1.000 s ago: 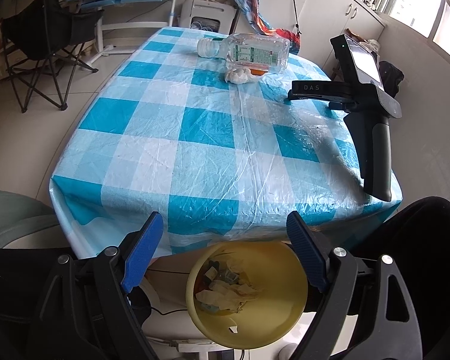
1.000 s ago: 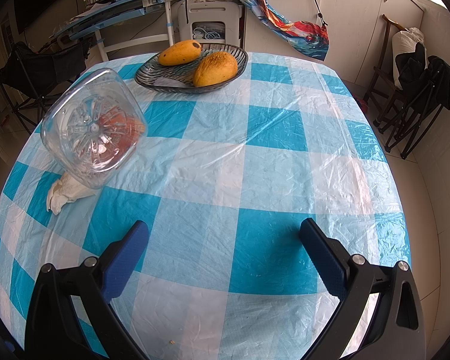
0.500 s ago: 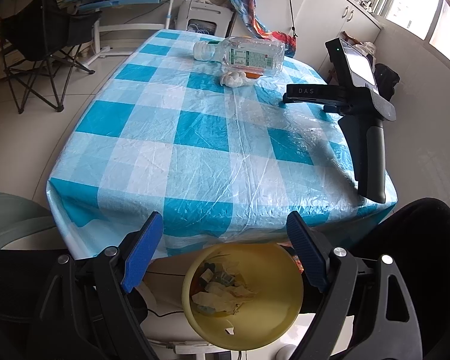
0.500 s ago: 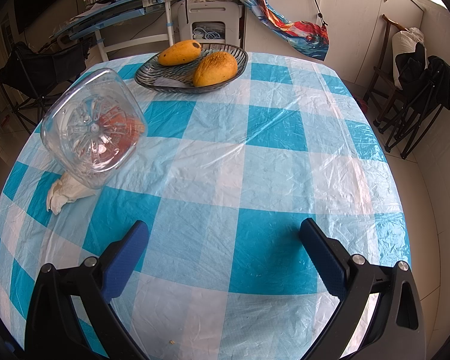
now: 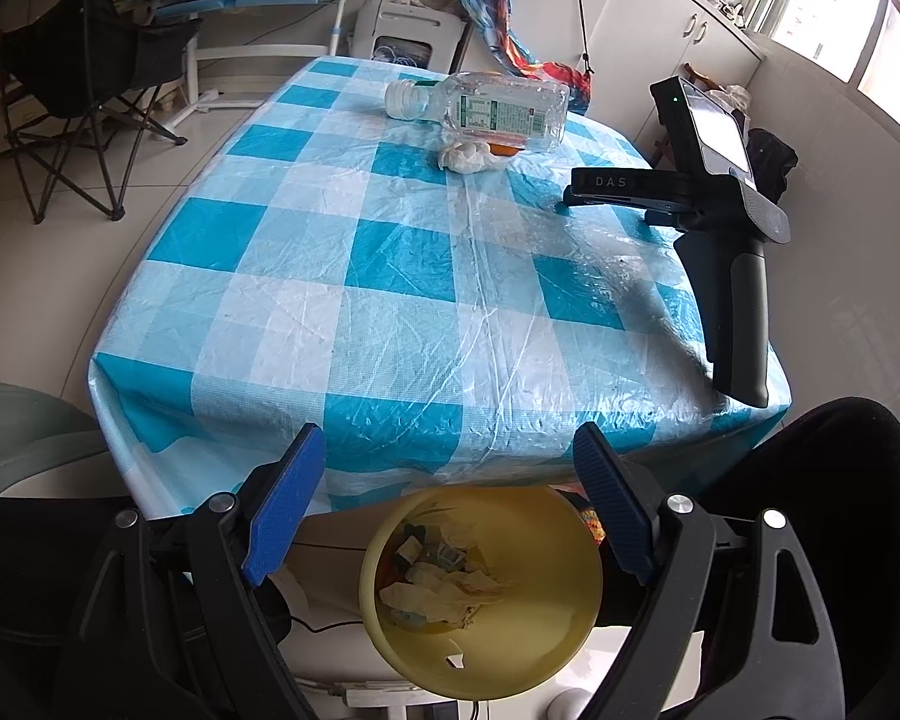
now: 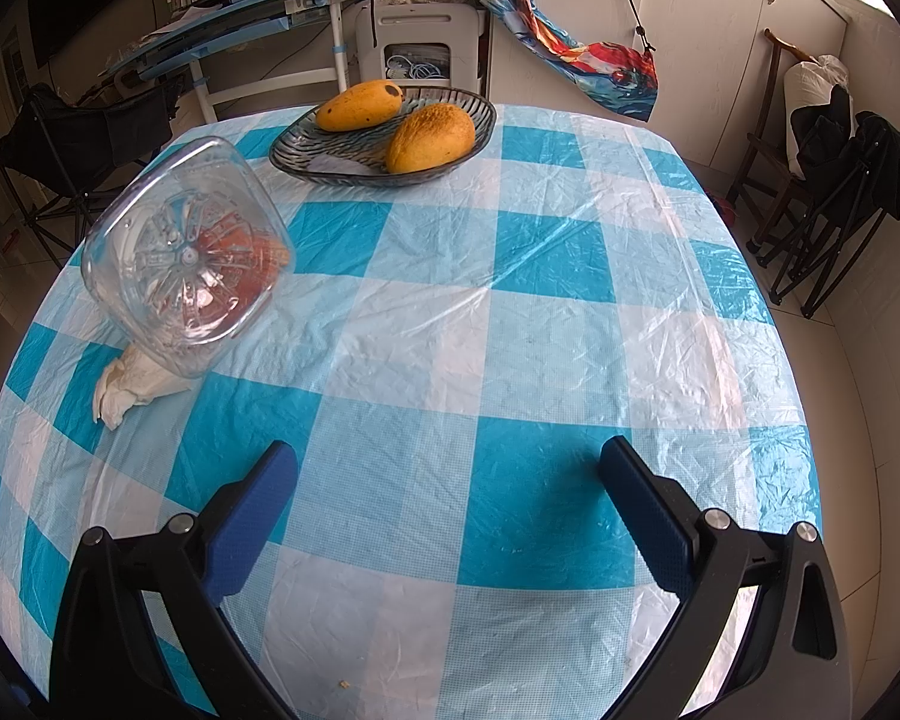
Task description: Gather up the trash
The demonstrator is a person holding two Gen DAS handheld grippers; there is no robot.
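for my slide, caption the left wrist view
Open left gripper above a yellow trash bin; plastic bottle lies across the checkered table.

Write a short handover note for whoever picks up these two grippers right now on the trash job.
Left gripper: open, empty, poised over the round yellow plastic bin below the table edge.
Right gripper: open, empty, above the blue-and-white checked tablecloth.
Done: crumpled paper and wrappers already lie in the bin.
Left: the clear plastic bottle lying on its side, the crumpled white tissue against it, and something orange behind it, not identifiable.
Leave: the two yellow mangoes in the dark glass dish.
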